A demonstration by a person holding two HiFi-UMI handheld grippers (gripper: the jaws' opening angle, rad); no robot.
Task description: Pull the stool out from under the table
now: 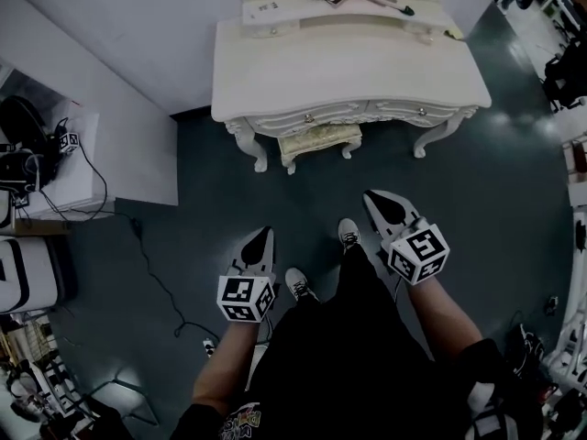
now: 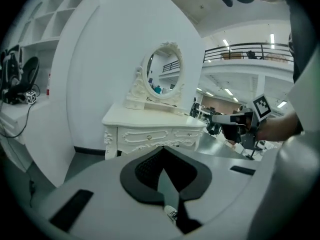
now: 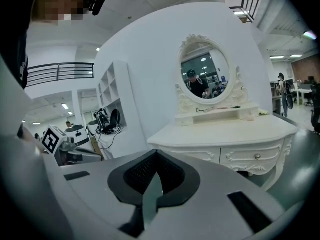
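A cream stool (image 1: 319,139) with a patterned seat stands tucked under the front of the white dressing table (image 1: 348,70); only its front edge and two legs show. The left gripper (image 1: 260,239) is shut and empty, held above the dark floor well in front of the table. The right gripper (image 1: 376,200) is also shut with nothing in it, a little closer to the table and to the right of the stool. In the left gripper view the table (image 2: 150,126) fills the middle beyond the left gripper (image 2: 162,151). The right gripper view shows the table (image 3: 230,139) past the right gripper (image 3: 152,154).
An oval mirror (image 2: 164,76) and small items sit on the table's back shelf. A white partition and desk with cables (image 1: 55,168) stand at left; a cable (image 1: 156,278) trails on the floor. The person's shoes (image 1: 298,282) are between the grippers. Clutter lines the right edge.
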